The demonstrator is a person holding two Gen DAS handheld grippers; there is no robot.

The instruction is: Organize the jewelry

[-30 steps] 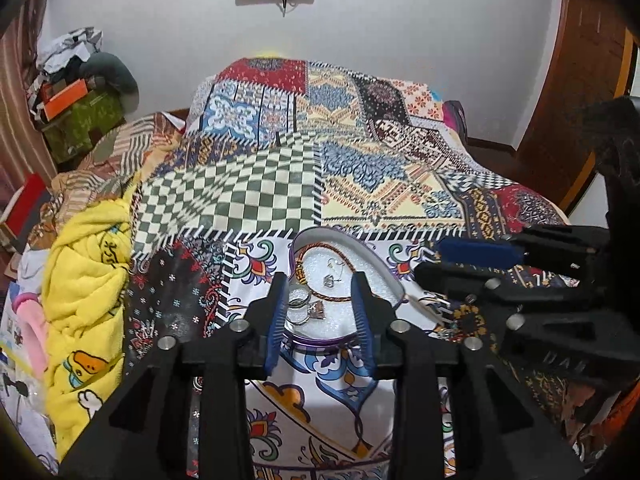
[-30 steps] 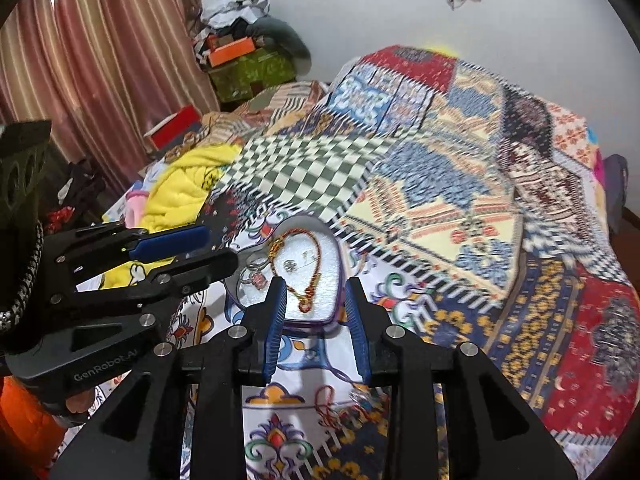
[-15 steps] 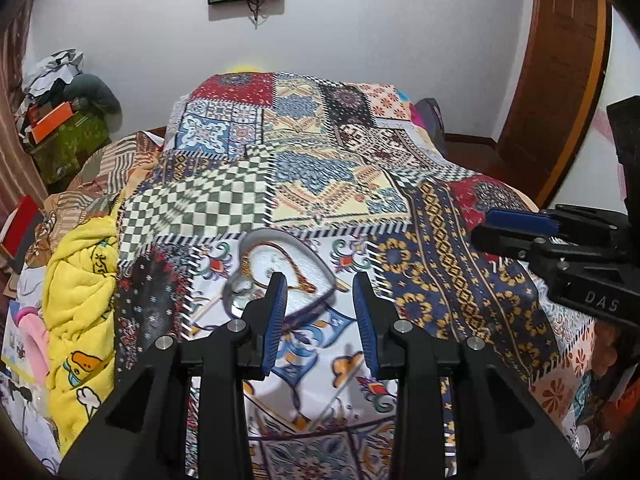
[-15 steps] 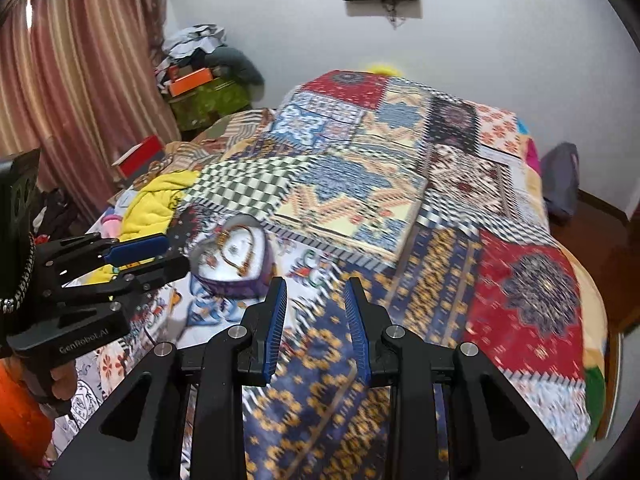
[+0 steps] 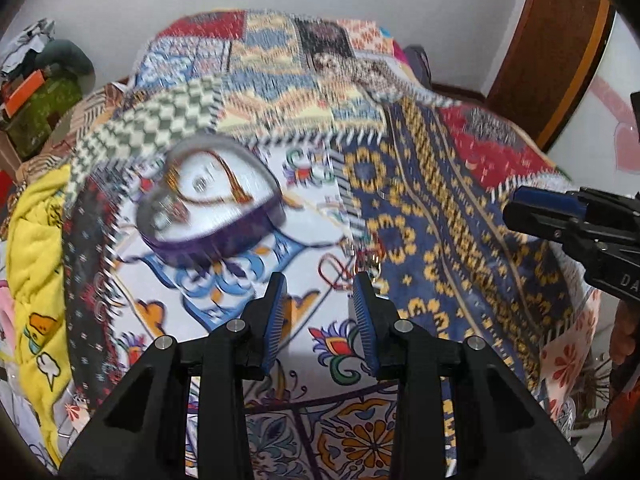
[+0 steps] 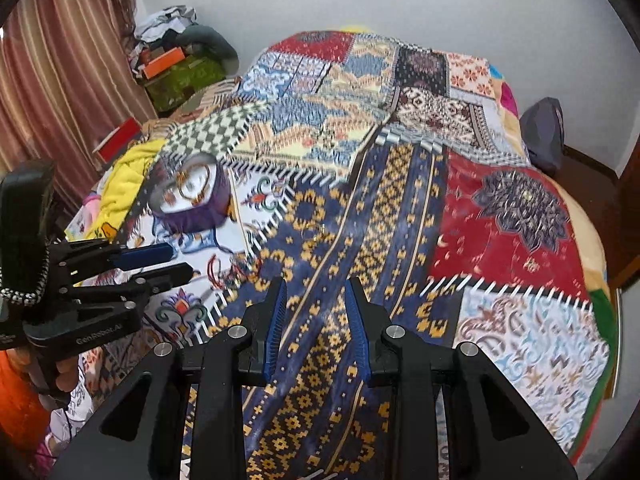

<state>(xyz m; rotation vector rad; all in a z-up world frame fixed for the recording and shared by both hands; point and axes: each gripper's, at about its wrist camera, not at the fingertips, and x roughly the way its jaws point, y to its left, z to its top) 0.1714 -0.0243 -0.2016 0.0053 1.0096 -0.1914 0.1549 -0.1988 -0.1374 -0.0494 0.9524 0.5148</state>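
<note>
A purple heart-shaped jewelry box [image 5: 208, 200] lies open on the patchwork bedspread [image 5: 440, 184], blurred by motion. On its white lining rest an orange-brown beaded necklace [image 5: 230, 184] and some small silver pieces. My left gripper [image 5: 320, 308] is open and empty, nearer than the box and to its right. Something small and shiny [image 5: 368, 258] lies on the cloth just ahead of its right finger, too blurred to name. The right gripper [image 6: 316, 312] is open and empty over the blue-and-yellow patch, well right of the box [image 6: 192, 196]. Each gripper shows in the other's view: right [image 5: 540, 208], left [image 6: 160, 260].
A yellow towel [image 5: 32, 240] lies along the bed's left edge. Piled clutter [image 6: 180, 60] and a striped curtain [image 6: 60, 80] stand at the back left. A wooden door [image 5: 560, 60] is on the right, with a dark bag [image 6: 544, 136] on the floor beside the bed.
Both grippers have swung right and away from the box, which was right between their fingers a second ago. It now sits off to the left in both views. Both stayed open.
</note>
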